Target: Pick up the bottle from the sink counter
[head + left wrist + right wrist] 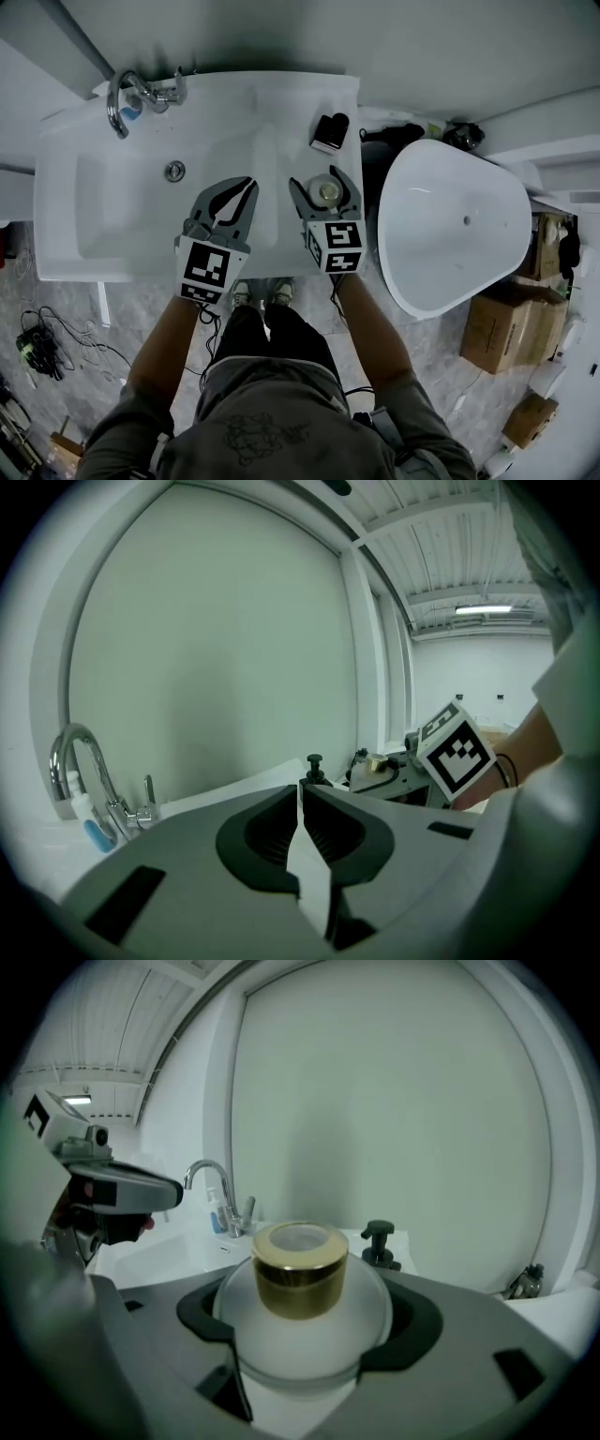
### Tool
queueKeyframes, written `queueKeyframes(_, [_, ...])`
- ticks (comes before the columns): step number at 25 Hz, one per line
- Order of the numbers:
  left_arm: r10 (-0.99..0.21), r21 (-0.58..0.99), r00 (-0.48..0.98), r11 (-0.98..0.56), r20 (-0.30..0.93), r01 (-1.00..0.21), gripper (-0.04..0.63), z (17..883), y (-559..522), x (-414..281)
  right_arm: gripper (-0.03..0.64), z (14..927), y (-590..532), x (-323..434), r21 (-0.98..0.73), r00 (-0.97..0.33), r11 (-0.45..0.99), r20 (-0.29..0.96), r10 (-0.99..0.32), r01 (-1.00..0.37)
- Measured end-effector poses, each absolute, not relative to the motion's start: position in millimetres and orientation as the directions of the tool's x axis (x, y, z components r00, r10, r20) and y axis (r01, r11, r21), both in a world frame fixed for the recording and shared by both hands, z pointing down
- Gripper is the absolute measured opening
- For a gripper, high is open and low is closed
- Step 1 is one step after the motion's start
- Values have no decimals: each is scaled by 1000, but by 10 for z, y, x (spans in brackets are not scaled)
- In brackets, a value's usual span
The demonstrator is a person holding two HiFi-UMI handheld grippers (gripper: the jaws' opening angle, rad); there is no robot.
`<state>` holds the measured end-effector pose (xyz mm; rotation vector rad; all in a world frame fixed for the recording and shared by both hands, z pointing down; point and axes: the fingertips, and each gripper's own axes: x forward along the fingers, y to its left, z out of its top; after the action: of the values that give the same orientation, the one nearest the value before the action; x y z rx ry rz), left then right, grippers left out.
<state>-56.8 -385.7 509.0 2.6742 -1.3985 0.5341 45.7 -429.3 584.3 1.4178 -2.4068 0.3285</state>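
Note:
The bottle [326, 191] is a round frosted white one with a gold cap [299, 1268]. It stands at the right end of the white sink counter [281, 112]. My right gripper [323, 185] is shut on it, and its black pads [202, 1314] press the bottle's body from both sides. I cannot tell whether the bottle is lifted off the counter. My left gripper [242, 192] hovers over the counter just left of the bottle, shut, with nothing between its fingers [272, 832].
A black pump dispenser [330, 131] stands behind the bottle. The chrome faucet [127, 98] and the basin with its drain [174, 171] are to the left. A white tub [459, 225] sits right of the counter, with cardboard boxes [502, 323] on the floor.

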Motion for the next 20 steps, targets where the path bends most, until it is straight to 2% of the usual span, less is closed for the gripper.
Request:
queueKeyframes(11, [-816,-163,502,-558,286,-814,32,4274,-3856,-636,351,4528,-4185,508,-26,-464,482,322,-825,-876])
queueKeyframes(20, [-836,-211,498,-543,232,-813,32,3574,-3709,-733,353,3480,-3842,407,22,-526,541,205,-825,-841])
